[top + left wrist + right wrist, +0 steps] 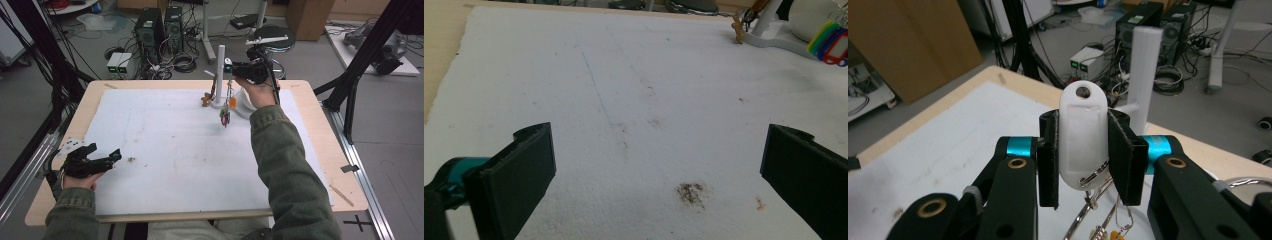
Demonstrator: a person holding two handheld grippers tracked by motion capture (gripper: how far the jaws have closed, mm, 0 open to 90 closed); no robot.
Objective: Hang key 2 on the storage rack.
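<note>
My right gripper (1082, 150) is shut on a white key tag (1082, 135), held flat between its two black pads. A metal key ring hangs from the tag's lower end, and coloured tags (225, 116) dangle from it above the mat. In the high view the right gripper (229, 65) is raised at the far side of the table, close to the white stand (220, 70) with its side pegs. A small tan figure (206, 99) hangs near the stand's base. My left gripper (116, 156) rests open at the near left of the white mat (165, 150), nothing between its jaws.
A white bowl (243, 100) sits just right of the stand, partly behind my right hand. A small dark smudge (691, 192) marks the mat ahead of the left gripper. Bare wooden table edge (320, 130) surrounds the mat. Computers, cables and a stool stand on the floor beyond.
</note>
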